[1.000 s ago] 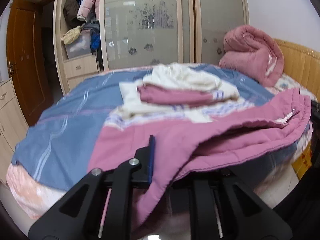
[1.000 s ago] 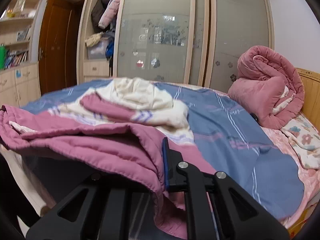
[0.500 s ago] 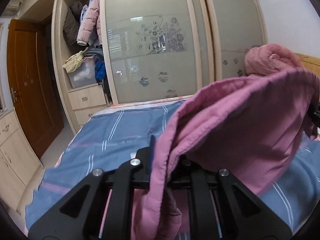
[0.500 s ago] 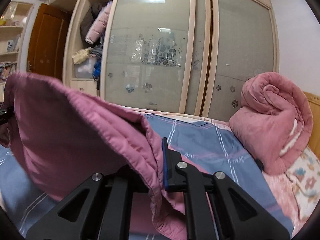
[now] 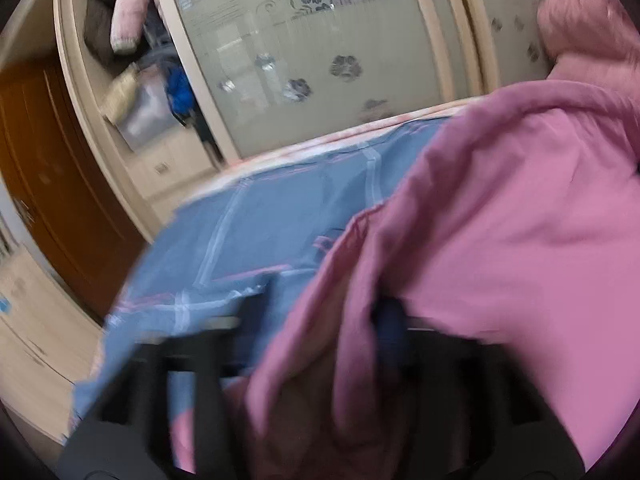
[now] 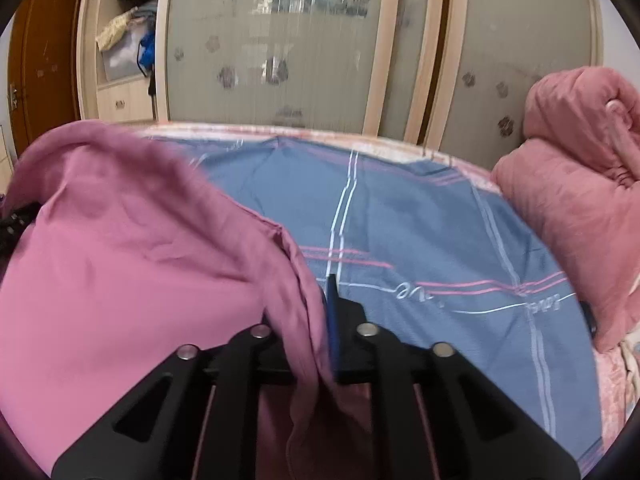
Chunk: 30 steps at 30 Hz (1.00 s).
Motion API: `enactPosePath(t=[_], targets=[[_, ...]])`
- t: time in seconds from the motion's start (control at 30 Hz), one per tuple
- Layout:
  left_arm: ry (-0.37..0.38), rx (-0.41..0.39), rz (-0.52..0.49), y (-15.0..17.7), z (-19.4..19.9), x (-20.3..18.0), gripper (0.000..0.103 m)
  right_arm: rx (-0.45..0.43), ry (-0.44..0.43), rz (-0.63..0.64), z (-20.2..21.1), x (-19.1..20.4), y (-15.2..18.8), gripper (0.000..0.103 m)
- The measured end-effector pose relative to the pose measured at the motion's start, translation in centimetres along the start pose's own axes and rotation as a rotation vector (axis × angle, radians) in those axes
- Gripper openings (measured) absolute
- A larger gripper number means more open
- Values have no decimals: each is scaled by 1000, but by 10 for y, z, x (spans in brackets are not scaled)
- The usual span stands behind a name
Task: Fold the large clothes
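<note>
Above the blue bed (image 6: 420,232), we hold the pink garment (image 6: 132,264) raised; right gripper (image 6: 320,316) and left gripper (image 5: 320,320) clenched on its edge. We advise carrying both corners level toward 12 o'clock, keeping the edge taut.

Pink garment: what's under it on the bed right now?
The lifted pink garment, pinched in both grippers, hangs over the blue sheet. Sheet shows beside it; whatever lies directly beneath, clothes or bare sheet, is covered.
</note>
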<state>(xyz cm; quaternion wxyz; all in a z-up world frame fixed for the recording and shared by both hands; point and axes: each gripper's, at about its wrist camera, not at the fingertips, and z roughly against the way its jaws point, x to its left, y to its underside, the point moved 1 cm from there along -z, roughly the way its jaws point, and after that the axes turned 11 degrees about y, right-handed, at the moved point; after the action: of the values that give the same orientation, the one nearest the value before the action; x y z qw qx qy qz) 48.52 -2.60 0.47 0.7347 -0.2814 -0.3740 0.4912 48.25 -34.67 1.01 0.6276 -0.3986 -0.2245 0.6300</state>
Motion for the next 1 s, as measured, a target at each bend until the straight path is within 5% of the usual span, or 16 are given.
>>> enactPosePath(t=[0.03, 0.1, 0.2, 0.27, 0.33, 0.37, 0.47, 0.63, 0.83, 1.0], targets=[[-63, -38, -25, 0, -3, 1, 96, -9, 24, -25, -2, -3, -2, 64], [-110, -96, -32, -3, -2, 7, 101, -49, 75, -79, -1, -14, -8, 89], [-176, -115, -2, -21, -2, 29, 101, -85, 148, -128, 0, -35, -26, 100], [-318, -171, 33, -34, 11, 47, 101, -157, 259, -155, 12, -52, -35, 101], [-452, -266, 121, -45, 42, 76, 101, -333, 394, -265, 51, -81, -39, 101], [-463, -300, 164, -47, 56, 85, 101, -397, 416, -332, 69, -93, -36, 102], [-410, -420, 266, -44, 116, 110, 101, -522, 345, -501, 127, -124, -23, 102], [-270, -394, 204, 8, 197, 83, 101, -405, 68, -475, 197, -108, 37, 102], [-8, -248, 346, 148, 290, 16, 101, -288, 49, -427, 275, -51, 156, 102], [-1, -243, 343, 208, 326, -28, 101, -290, 99, -430, 313, -40, 225, 102]])
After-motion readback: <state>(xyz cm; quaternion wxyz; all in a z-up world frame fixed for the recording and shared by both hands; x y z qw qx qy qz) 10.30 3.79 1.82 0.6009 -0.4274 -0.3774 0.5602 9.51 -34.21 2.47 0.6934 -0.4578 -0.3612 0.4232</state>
